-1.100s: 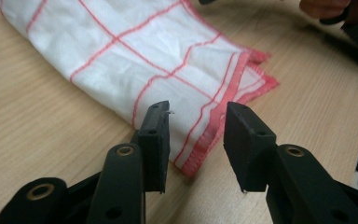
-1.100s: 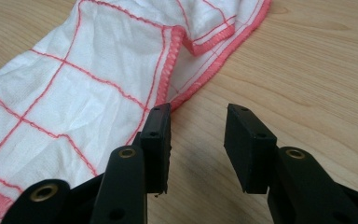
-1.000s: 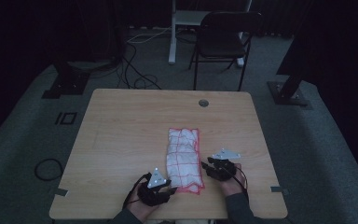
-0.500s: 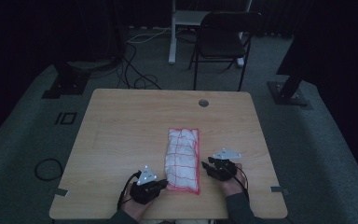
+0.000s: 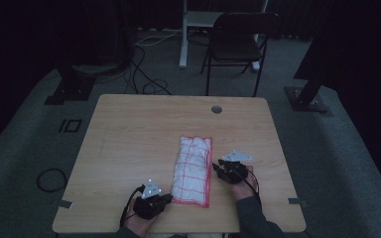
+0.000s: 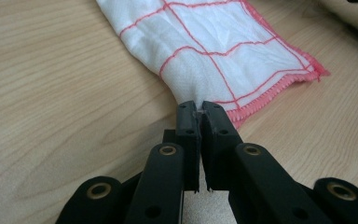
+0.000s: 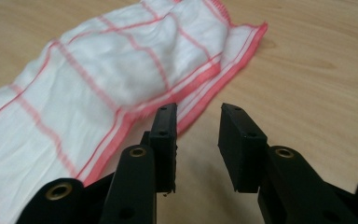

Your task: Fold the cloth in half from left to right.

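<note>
1. White cloth point(image 5: 194, 168) with a red grid and red stitched hem lies folded into a long strip on the wooden table point(image 5: 139, 134), near the front edge, running away from the person.
2. Left gripper point(image 6: 200, 109) has its jaws pressed together on the cloth's near left corner; a small tuft of fabric is pinched between the tips. In the high view this gripper point(image 5: 164, 197) sits just beside that corner, the person's left hand point(image 5: 146, 210) behind it.
3. Right gripper point(image 7: 196, 116) has its jaws parted by a moderate gap with bare wood between them. One jaw sits just at the red hem; whether it touches is unclear. In the high view it point(image 5: 217, 166) rests against the cloth's right long edge, about midway along.
4. Beyond the table stand a dark folding chair point(image 5: 238, 42) and loose cables point(image 5: 144, 74) on grey carpet.
5. No brand, label or lettering is legible on the cloth, grippers or table.
</note>
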`<state>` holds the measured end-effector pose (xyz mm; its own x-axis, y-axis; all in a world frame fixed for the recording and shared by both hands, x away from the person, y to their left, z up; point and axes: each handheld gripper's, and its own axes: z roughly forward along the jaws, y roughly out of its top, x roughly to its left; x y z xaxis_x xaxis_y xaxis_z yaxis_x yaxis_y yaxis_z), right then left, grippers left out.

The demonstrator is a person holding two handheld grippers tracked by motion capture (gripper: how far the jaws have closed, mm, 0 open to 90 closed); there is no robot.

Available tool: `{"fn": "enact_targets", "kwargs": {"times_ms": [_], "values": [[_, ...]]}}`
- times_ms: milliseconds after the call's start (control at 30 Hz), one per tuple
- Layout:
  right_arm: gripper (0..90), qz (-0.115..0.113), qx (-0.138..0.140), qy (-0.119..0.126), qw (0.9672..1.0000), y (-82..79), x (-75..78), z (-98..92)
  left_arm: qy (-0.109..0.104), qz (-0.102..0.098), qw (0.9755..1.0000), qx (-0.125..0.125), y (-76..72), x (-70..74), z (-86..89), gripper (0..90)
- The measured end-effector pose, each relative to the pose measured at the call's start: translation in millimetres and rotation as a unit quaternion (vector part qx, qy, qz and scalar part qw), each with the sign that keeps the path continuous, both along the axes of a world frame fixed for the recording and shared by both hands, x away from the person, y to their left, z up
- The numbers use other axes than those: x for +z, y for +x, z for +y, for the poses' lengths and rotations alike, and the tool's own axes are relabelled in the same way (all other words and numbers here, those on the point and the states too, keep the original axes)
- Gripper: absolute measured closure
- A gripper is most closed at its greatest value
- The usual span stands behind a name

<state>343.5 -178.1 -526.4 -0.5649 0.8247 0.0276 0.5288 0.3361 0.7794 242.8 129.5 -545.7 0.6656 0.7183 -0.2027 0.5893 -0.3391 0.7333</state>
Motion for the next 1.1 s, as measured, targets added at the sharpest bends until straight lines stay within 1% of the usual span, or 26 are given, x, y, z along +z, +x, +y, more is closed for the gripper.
{"fn": "enact_targets", "kwargs": {"times_ms": [133, 333, 367, 400, 433, 633, 700, 767, 800, 933, 967, 1000, 1033, 1067, 1100], "values": [[69.6, 0.002, -0.007, 0.007, 0.9999, 14.9, 1.1, 5.0, 0.001, -0.001, 1.0000, 0.001, -0.5, 0.0, 0.5, 86.6], [72.4, 0.001, -0.013, 0.005, 0.9999, 39.3, 7.3, 16.1, -0.002, 0.000, 1.0000, 0.004, -1.1, -0.9, 0.8, 86.4], [72.4, 0.001, -0.013, 0.005, 0.9999, 39.3, 7.3, 16.1, -0.002, 0.000, 1.0000, 0.004, -1.1, -0.9, 0.8, 86.3], [72.5, 0.002, -0.014, 0.006, 0.9999, 43.7, 8.1, 17.7, 0.000, -0.001, 1.0000, 0.002, -0.9, -0.9, 0.7, 86.3], [72.6, 0.004, -0.018, 0.014, 0.9997, 53.1, 8.3, 20.6, -0.001, -0.001, 1.0000, 0.003, -0.8, -1.0, 0.6, 86.3], [69.5, 0.028, -0.029, 0.016, 0.9991, 78.0, 3.5, 29.6, 0.002, -0.003, 1.0000, 0.002, -1.2, -0.9, 0.2, 86.3], [67.6, 0.031, -0.023, 0.003, 0.9993, 84.7, 1.5, 33.4, 0.002, -0.003, 1.0000, 0.003, -1.3, -0.9, 0.1, 86.3], [65.7, 0.042, -0.021, 0.000, 0.9989, 90.2, -0.3, 36.5, 0.002, -0.003, 1.0000, 0.003, -1.3, -0.9, 0.1, 86.3], [64.7, 0.054, -0.025, 0.000, 0.9982, 93.6, -1.7, 37.5, 0.002, -0.003, 1.0000, 0.003, -1.3, -0.9, 0.1, 86.3], [63.8, 0.077, -0.029, 0.010, 0.9966, 100.0, -5.4, 39.0, 0.003, -0.002, 1.0000, 0.003, -1.6, -0.8, -0.1, 86.3], [68.2, 0.081, -0.029, 0.014, 0.9962, 100.9, -5.9, 39.0, 0.003, -0.002, 1.0000, 0.003, -1.7, -0.8, -0.1, 86.3], [73.8, 0.088, -0.022, 0.025, 0.9956, 101.8, -6.2, 39.0, 0.002, -0.002, 1.0000, 0.003, -1.7, -0.9, -0.1, 86.3], [79.0, 0.084, -0.019, 0.023, 0.9960, 101.5, -5.2, 39.5, 0.002, -0.002, 1.0000, 0.003, -1.7, -0.9, -0.1, 86.3], [82.5, 0.073, -0.019, 0.012, 0.9971, 100.4, -2.9, 40.4, 0.003, -0.002, 1.0000, 0.003, -1.7, -0.8, -0.1, 86.3], [84.2, 0.064, -0.018, 0.007, 0.9978, 99.4, -0.1, 40.9, 0.003, -0.002, 1.0000, 0.003, -1.6, -0.9, -0.2, 86.3]]}}
